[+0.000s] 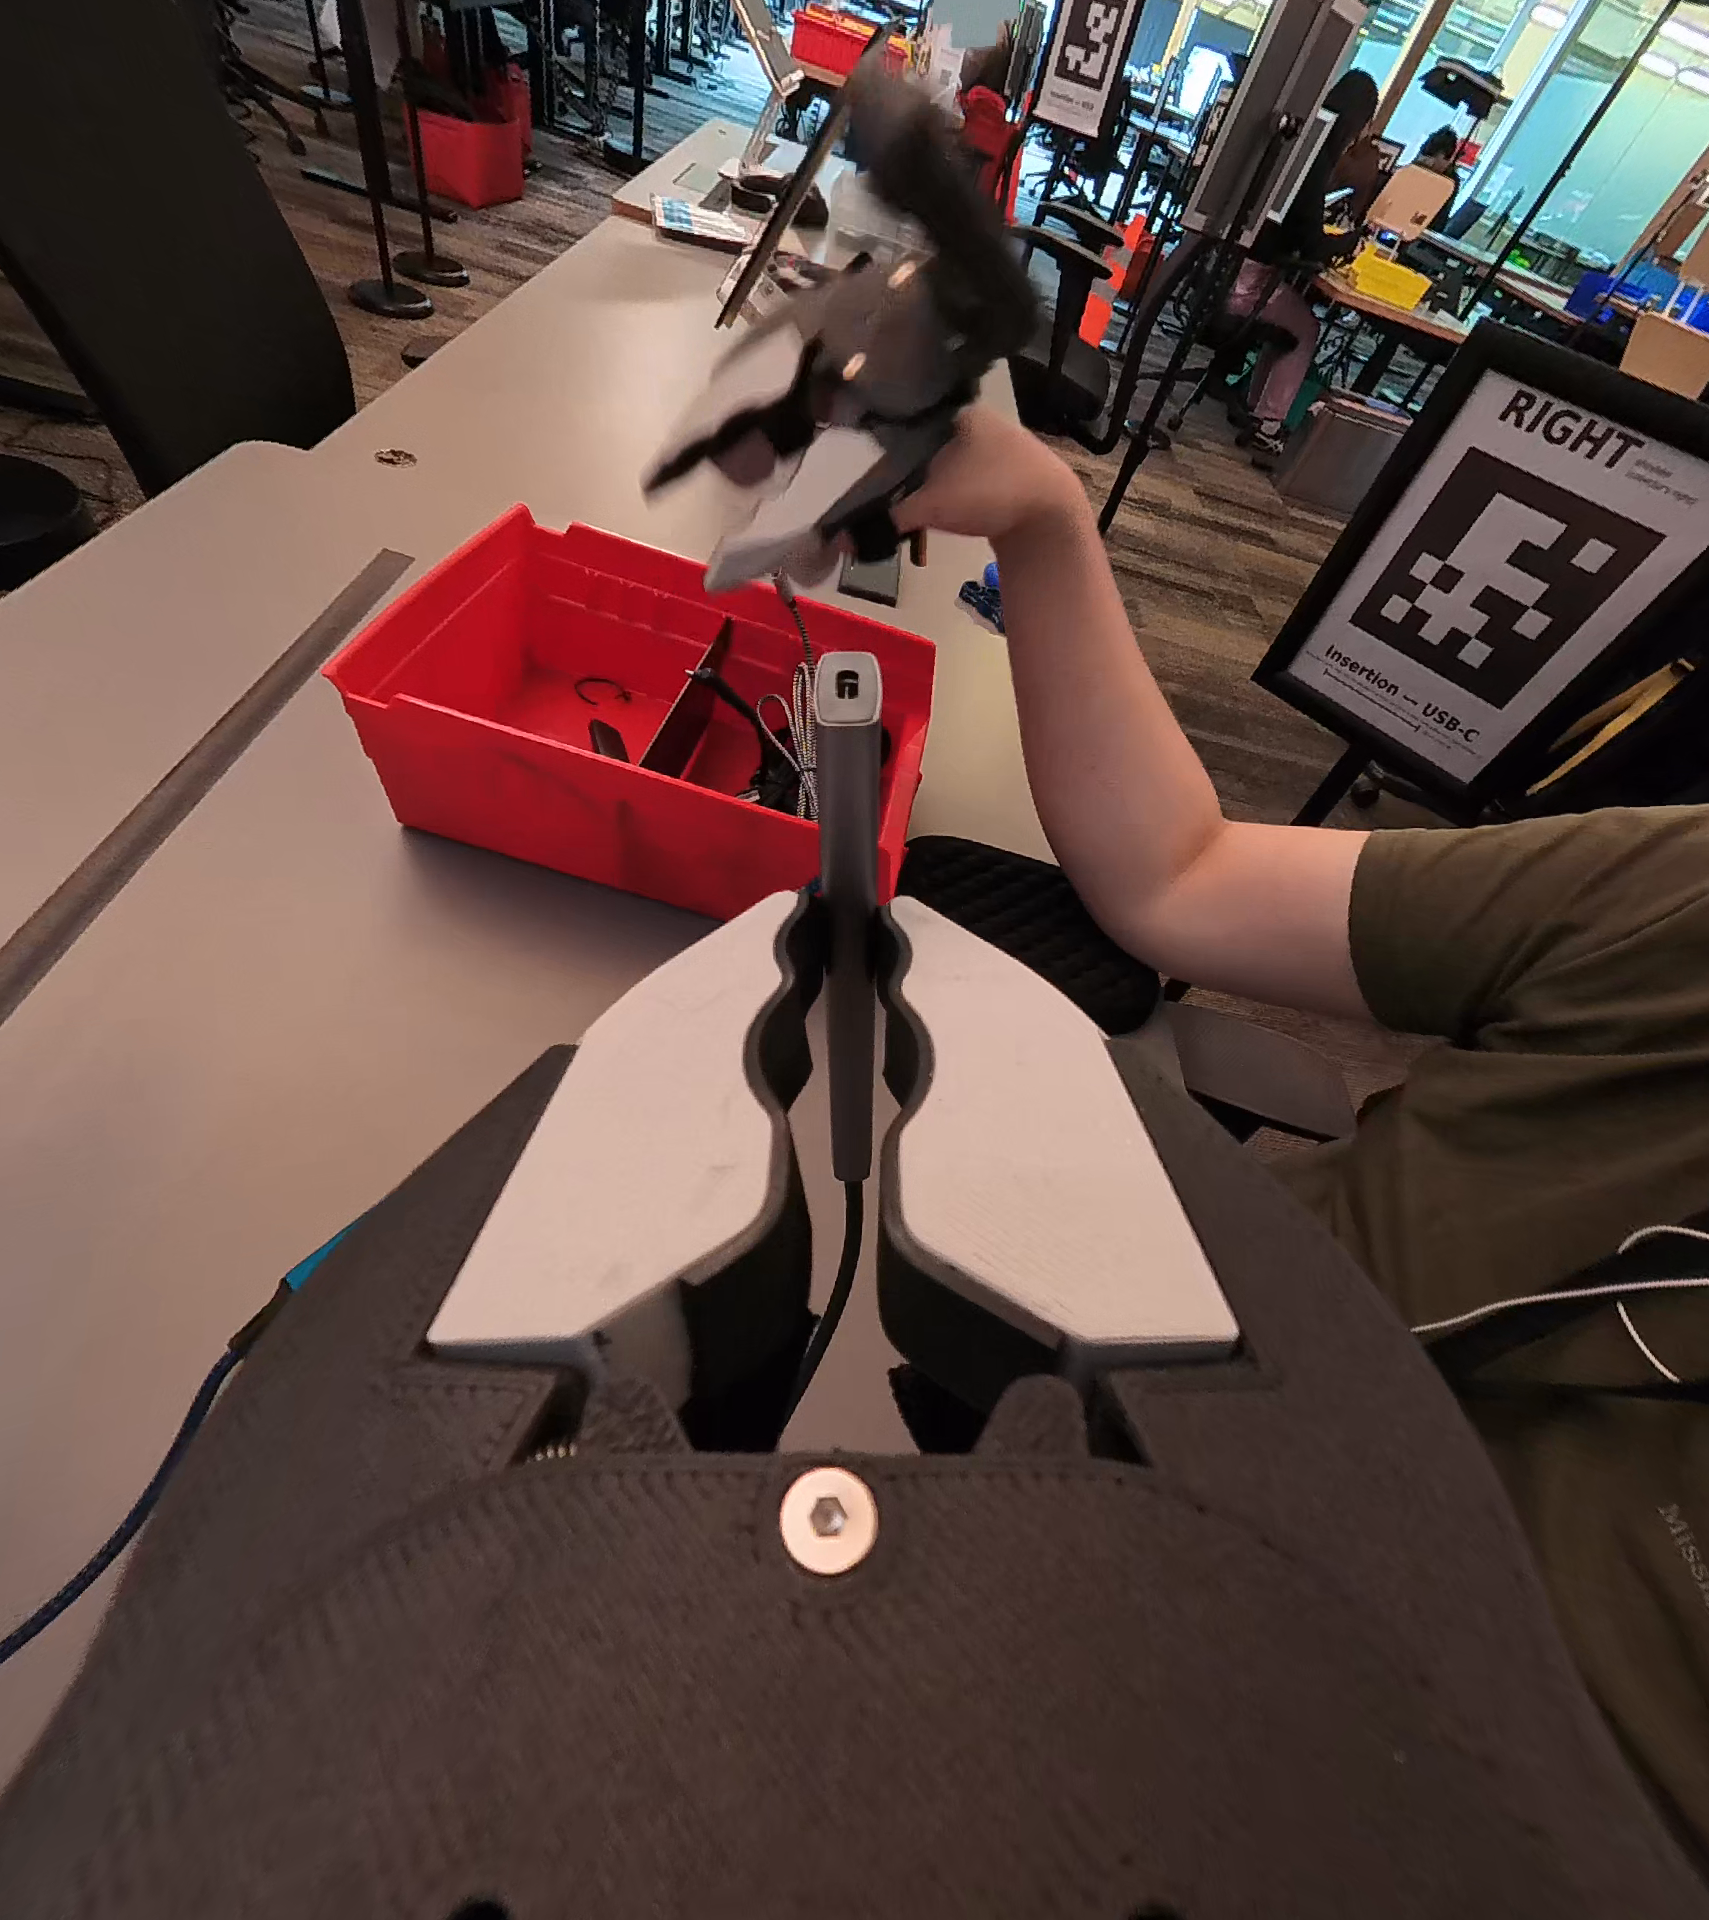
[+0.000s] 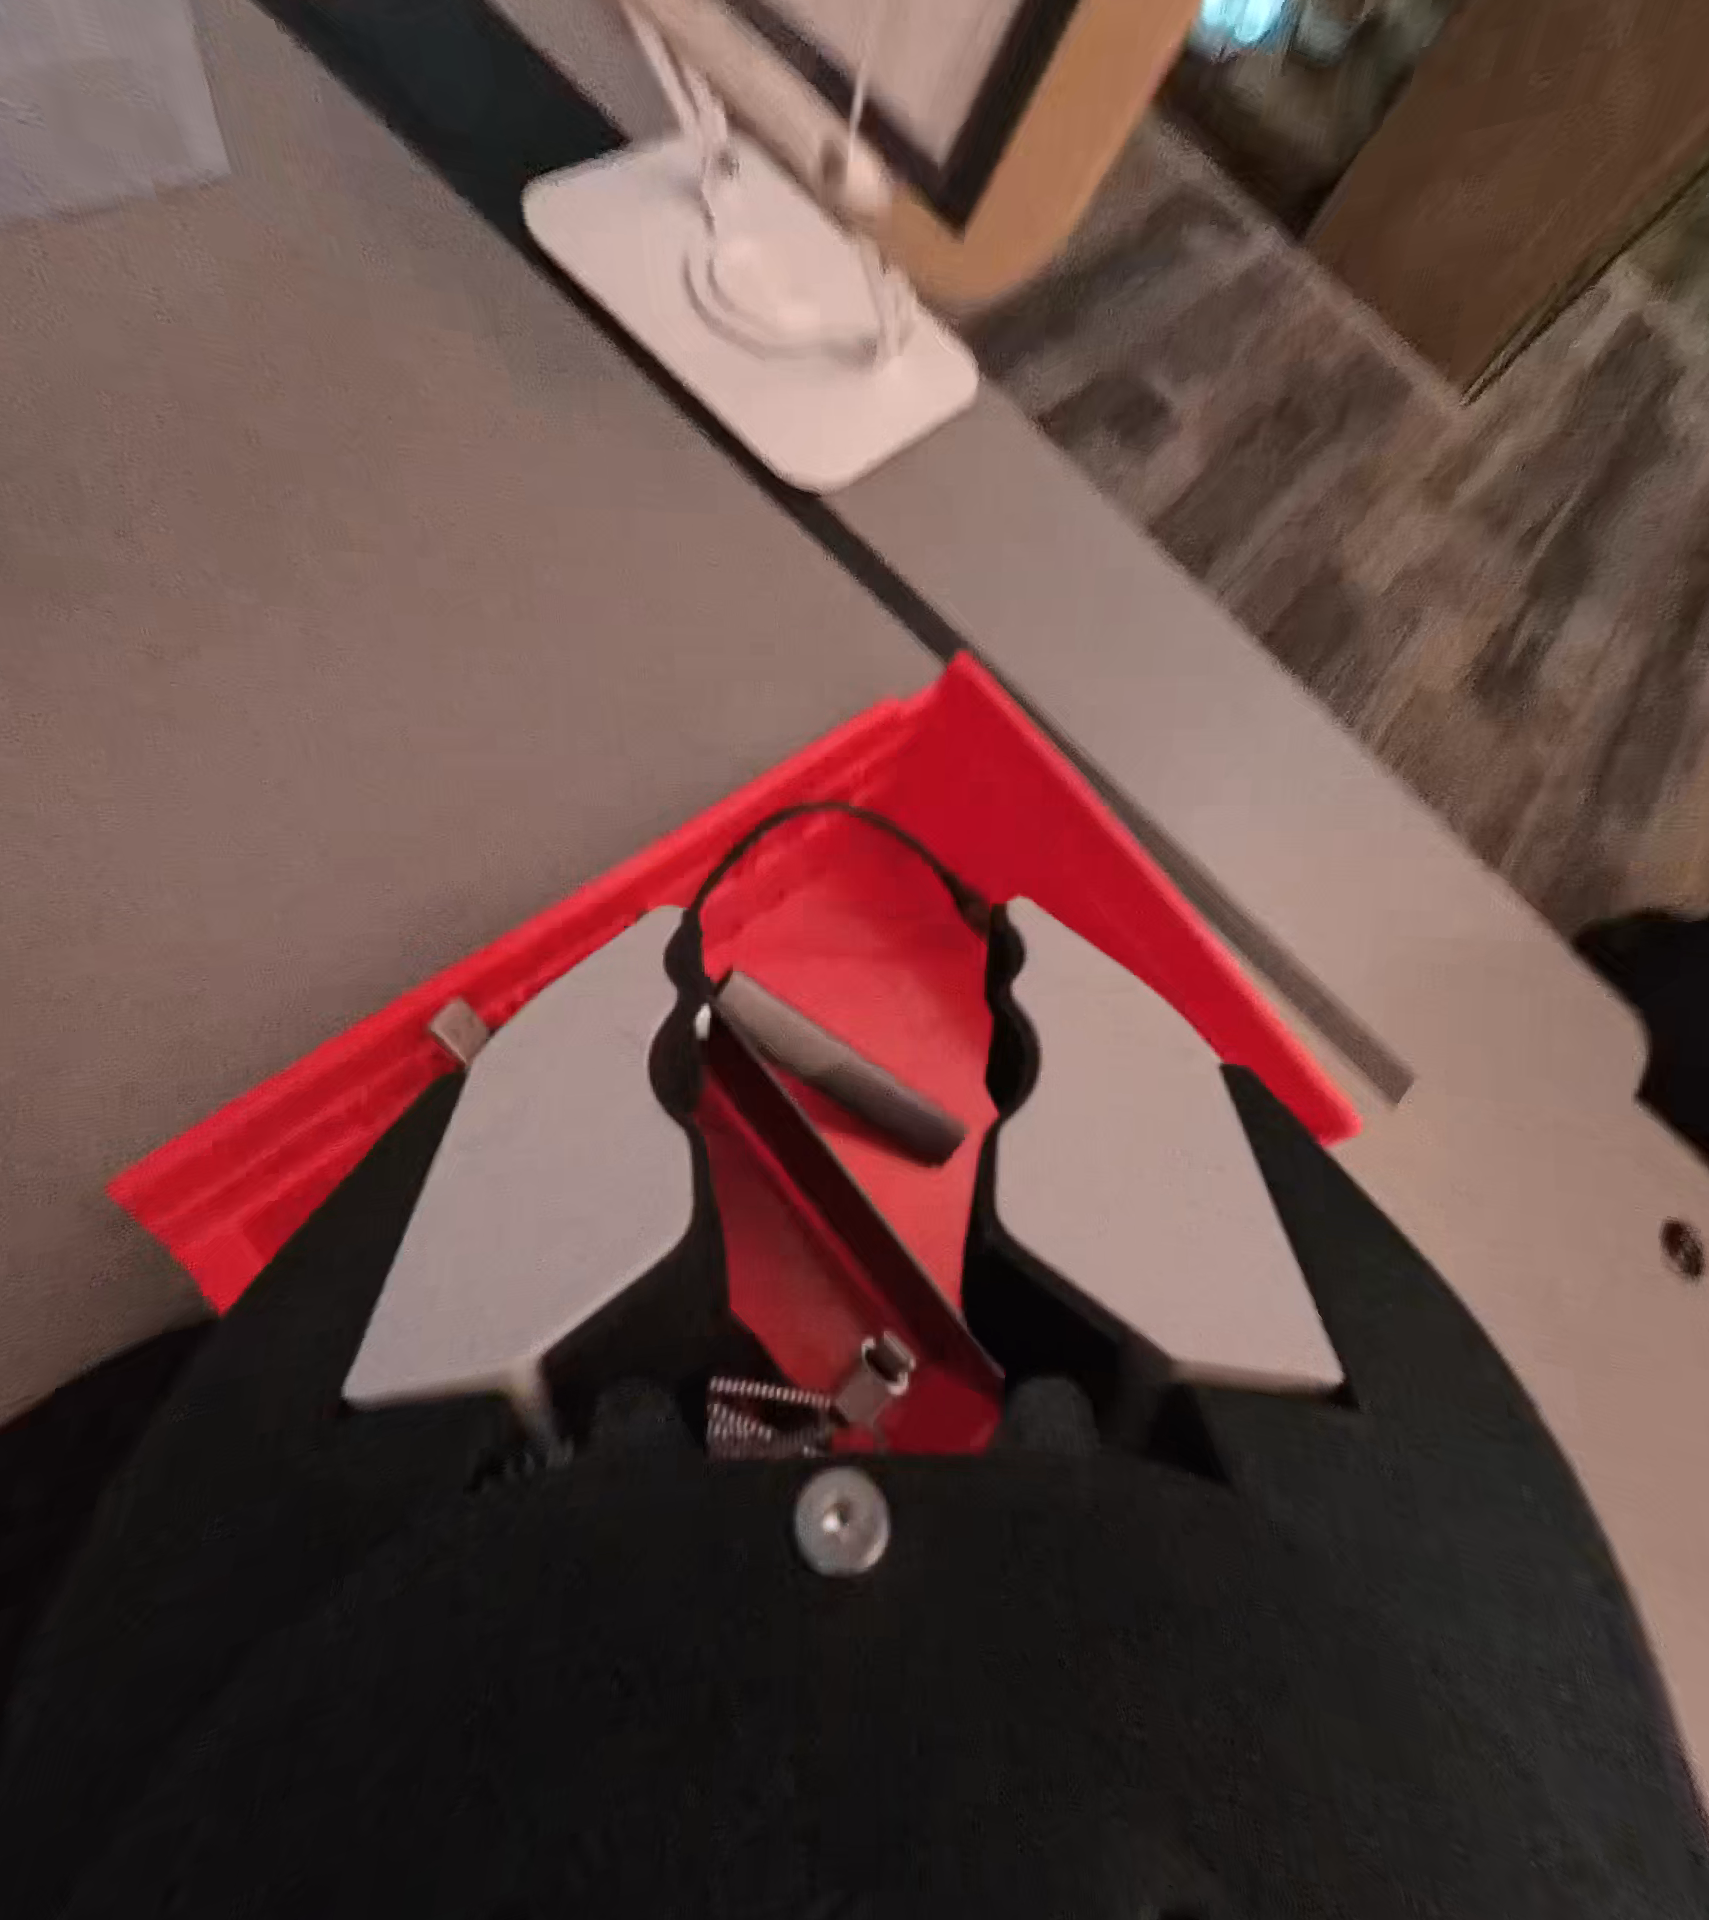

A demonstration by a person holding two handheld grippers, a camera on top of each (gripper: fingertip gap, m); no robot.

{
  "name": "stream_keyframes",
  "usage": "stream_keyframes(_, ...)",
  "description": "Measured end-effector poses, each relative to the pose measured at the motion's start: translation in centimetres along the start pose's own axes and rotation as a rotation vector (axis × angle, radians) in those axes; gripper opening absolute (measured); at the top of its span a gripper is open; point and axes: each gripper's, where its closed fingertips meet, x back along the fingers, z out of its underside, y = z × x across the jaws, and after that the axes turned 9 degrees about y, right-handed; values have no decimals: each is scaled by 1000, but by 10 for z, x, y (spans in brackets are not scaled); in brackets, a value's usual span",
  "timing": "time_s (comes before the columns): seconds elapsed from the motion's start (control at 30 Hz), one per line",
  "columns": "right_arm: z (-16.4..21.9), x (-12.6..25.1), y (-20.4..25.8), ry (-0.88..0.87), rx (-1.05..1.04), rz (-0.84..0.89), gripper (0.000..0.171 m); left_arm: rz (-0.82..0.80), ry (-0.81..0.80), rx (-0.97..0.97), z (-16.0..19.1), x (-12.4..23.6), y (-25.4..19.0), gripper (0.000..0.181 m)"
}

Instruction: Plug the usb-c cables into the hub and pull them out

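Note:
My left gripper [image 1: 845,909] is shut on a slim grey hub [image 1: 848,831], which points forward with its port end up; the hub's black cable trails back between the fingers. My right gripper [image 1: 689,530] is blurred above the red bin [image 1: 559,748], and a braided cable [image 1: 803,665] rises from the bin to near its tips. In the right wrist view the right gripper [image 2: 842,914] is open over the bin [image 2: 1037,831]. A braided cable's plug [image 2: 881,1371] shows low between the finger bases. A second dark hub [image 2: 829,1070] lies in the bin.
The bin stands on a grey table [image 1: 206,935] and has a black divider [image 1: 694,707] with loose cables on its right side. A person's arm [image 1: 1099,748] reaches over a black mesh chair back [image 1: 1026,925]. A framed marker sign [image 1: 1515,582] stands at right. A white stand base [image 2: 756,322] sits on the table. There is about 30 cm between the tips of the two grippers.

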Motion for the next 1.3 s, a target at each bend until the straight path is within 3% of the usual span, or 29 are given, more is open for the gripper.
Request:
stream_keyframes(0.1,-70,32,46,-305,125,-61,55,6,1,3,0,-4,0,8)
stream_keyframes(0.23,-136,67,145,-618,205,-462,43,17,23,-3,2,-12,-3,9)
stream_keyframes(0.3,-146,62,179,-609,196,-629,41,22,32,-7,3,-15,-4,9)
stream_keyframes(0.43,-148,29,214,-479,180,-755,39,25,37,-16,4,-16,-7,8)
stream_keyframes(0.53,-148,14,224,-449,173,-793,31,26,34,-19,3,-15,-7,8)
stream_keyframes(0.63,-151,12,231,-456,152,-838,10,26,34,-19,3,-15,-7,9)
stream_keyframes(0.77,-153,14,231,-462,104,-913,7,35,19,-3,2,-13,-6,8)
stream_keyframes(0.97,-155,13,227,-490,133,-838,6,118,42,64,10,-11,-5,17)
stream_keyframes(1.3,-154,8,223,-492,96,-847,7,133,84,30,19,-22,5,9)
